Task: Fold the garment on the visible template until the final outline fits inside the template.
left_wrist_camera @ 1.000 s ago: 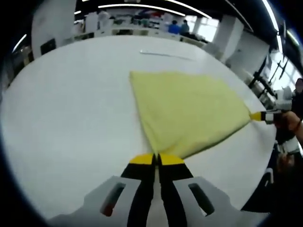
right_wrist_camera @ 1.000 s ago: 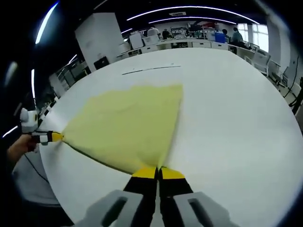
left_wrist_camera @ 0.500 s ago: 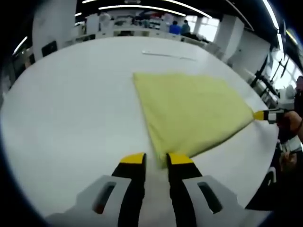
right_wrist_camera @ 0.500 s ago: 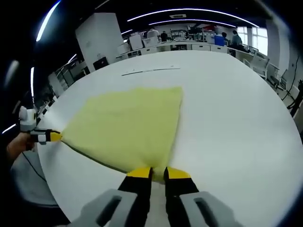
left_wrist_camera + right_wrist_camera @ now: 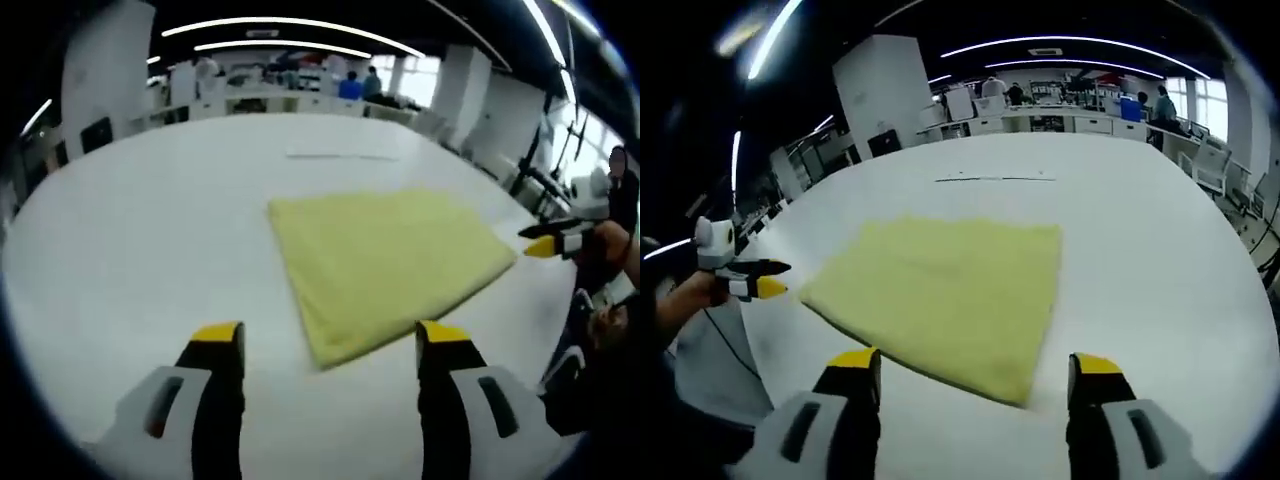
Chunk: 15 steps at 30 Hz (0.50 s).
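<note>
A yellow garment (image 5: 385, 262), folded into a rough rectangle, lies flat on the white table (image 5: 130, 250). In the left gripper view my left gripper (image 5: 330, 338) is open, its yellow-tipped jaws wide apart just short of the garment's near corner, with nothing held. My right gripper (image 5: 545, 244) comes in from the right, held by a hand, just off the garment's right corner. In the right gripper view the garment (image 5: 950, 288) lies ahead of my open right gripper (image 5: 975, 363), whose jaws straddle its near corner without touching. The left gripper (image 5: 758, 282) sits open at the left, beside the cloth.
A thin dark line (image 5: 340, 155) marks the table beyond the garment, also seen as the line (image 5: 995, 179). The table's edge (image 5: 560, 330) runs close on the right, where a person stands. Desks, shelves and people fill the room's far end.
Both grippers, shut on the garment's near corners a second ago, have opened wide and let go. They have drawn back, and the cloth now lies flat with squarer corners.
</note>
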Motion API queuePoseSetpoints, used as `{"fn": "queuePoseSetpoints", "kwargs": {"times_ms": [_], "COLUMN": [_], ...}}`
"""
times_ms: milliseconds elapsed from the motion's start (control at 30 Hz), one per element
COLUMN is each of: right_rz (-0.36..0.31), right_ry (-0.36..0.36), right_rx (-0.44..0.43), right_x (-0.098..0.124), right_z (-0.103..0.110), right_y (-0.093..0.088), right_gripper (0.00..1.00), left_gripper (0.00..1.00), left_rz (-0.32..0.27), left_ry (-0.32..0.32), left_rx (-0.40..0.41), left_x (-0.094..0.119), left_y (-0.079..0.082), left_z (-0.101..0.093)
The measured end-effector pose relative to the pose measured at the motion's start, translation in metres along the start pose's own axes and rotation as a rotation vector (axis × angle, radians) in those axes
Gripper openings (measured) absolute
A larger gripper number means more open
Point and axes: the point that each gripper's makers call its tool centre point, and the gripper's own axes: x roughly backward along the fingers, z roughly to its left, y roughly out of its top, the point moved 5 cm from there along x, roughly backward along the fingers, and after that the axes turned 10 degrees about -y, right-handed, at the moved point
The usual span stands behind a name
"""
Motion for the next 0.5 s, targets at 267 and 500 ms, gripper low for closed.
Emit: {"fn": "queuePoseSetpoints", "kwargs": {"times_ms": [267,500], "right_rz": [-0.041,-0.066], "right_ry": [0.03,0.043], "right_rx": [0.062,0.089], "right_x": [0.031,0.057], "right_z": [0.013,0.021], "right_y": [0.016,0.021], "right_gripper": [0.92,1.0], "left_gripper": [0.85,0.96], "left_rz": [-0.059,-0.112], "left_ry": [-0.032,-0.037], "left_rx": [-0.002,-0.012], "left_x": [0.027,0.047], "left_y": [0.015,0.023], "left_z": [-0.019,-0.033]}}
